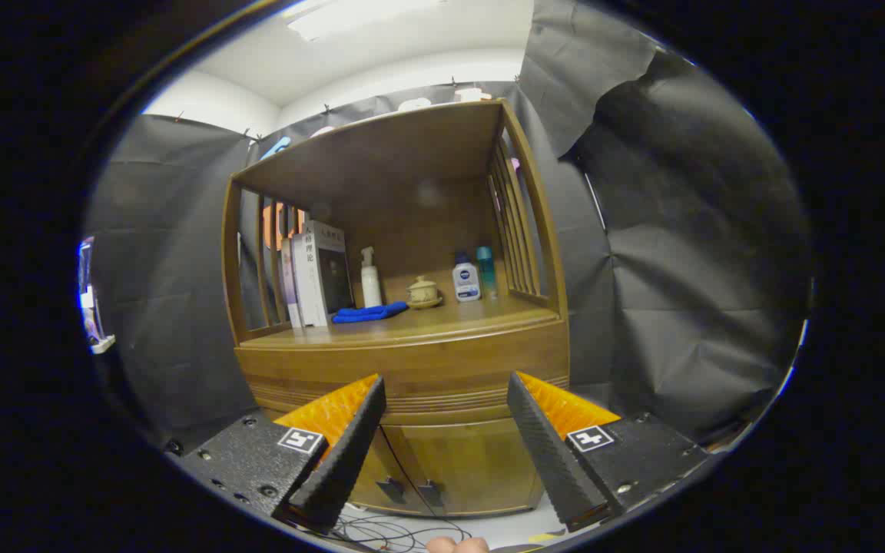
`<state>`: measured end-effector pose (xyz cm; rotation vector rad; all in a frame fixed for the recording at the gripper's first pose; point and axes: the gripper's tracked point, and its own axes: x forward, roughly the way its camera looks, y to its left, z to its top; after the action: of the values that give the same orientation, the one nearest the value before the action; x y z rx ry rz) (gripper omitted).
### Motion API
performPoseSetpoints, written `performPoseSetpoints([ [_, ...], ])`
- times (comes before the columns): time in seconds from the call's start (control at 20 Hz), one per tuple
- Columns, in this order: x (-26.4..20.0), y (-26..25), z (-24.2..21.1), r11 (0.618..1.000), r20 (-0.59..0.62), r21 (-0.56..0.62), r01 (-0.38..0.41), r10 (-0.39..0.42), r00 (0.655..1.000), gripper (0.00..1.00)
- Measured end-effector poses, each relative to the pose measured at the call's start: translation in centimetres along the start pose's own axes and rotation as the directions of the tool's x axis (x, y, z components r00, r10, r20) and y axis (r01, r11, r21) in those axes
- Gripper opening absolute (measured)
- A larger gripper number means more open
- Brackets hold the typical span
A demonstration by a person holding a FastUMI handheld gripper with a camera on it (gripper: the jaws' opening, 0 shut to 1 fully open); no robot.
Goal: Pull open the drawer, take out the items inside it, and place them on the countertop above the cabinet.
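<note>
Two black ribbed fingers [350, 453] with orange backing reached forward from the camera, making up the claw [446, 388], which stood wide open and held nothing and touched nothing. Below them, a fingertip of the person's hand [456, 544] showed beside some thin black cables [381, 531] on the pale floor.

Beyond the fingers stood the brown wooden cabinet [404, 322]. Its drawer front [404, 369], a broad curved band with grooved trim along its lower edge, sat closed, framed between the two fingertips and well apart from them. Under it were two cabinet doors [442, 465] with dark handles, also shut.

On the bench [442, 316] above the drawer stood several upright books [318, 273] at the left, a folded blue cloth [369, 312] lying in front of a white pump bottle [370, 278], a small tan lidded pot on a saucer [422, 293], a white bottle with a dark blue cap [466, 279], and just beside it a teal bottle [486, 269]. Slatted wooden sides enclosed the bench on both ends.
</note>
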<state>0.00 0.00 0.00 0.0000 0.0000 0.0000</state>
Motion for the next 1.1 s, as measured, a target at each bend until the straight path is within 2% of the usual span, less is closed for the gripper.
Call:
performPoseSetpoints([
  [0.55,0.0,1.2,-0.5,0.997,-0.007,-0.063,-0.038,0.037,0.999,1.00],
  [1.1,0.0,0.9,-0.7,0.997,-0.016,-0.071,-0.014,0.013,1.000,1.00],
])
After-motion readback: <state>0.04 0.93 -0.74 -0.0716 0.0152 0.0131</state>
